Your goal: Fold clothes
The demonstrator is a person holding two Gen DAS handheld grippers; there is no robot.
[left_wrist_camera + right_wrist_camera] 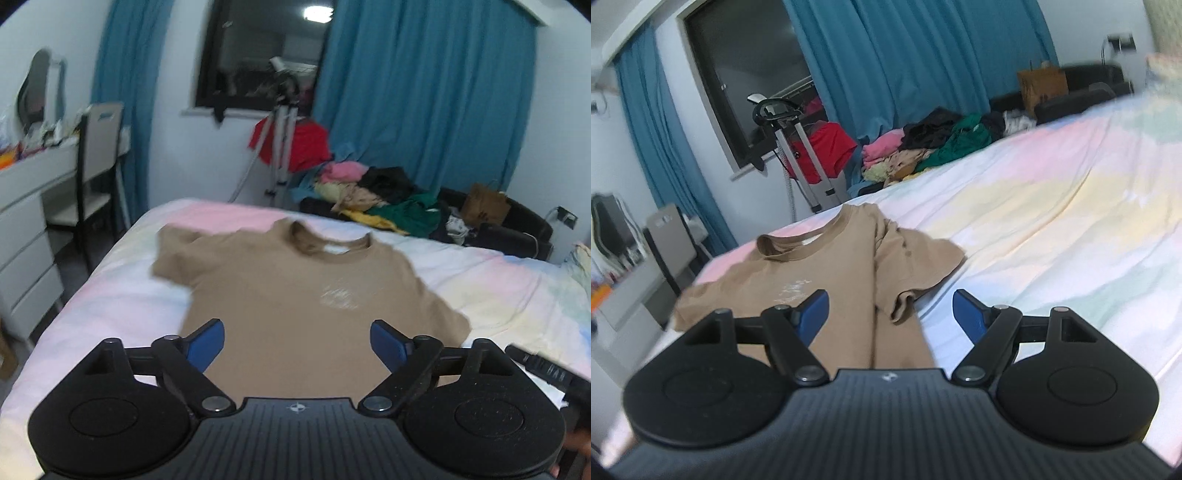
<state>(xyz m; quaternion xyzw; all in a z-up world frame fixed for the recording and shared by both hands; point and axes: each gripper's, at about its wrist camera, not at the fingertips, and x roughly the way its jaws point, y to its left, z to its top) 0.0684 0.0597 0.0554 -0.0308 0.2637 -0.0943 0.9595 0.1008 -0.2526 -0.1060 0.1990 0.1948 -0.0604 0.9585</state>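
A tan T-shirt (291, 295) lies front up on the pastel bed sheet (110, 295), collar away from me. In the right wrist view the tan T-shirt (831, 280) has its right sleeve rumpled and folded over. My left gripper (297, 341) is open and empty, held above the shirt's lower part. My right gripper (890, 314) is open and empty, above the shirt's lower right side by the sleeve. The other gripper's black body (546, 373) shows at the right edge of the left wrist view.
A pile of mixed clothes (373, 195) lies on a black sofa (509, 229) past the bed's far edge. A tripod (277, 155) with a red garment (295, 144) stands by the window. A white dresser (26, 229) and chair (88, 173) stand left. Blue curtains (424, 92) hang behind.
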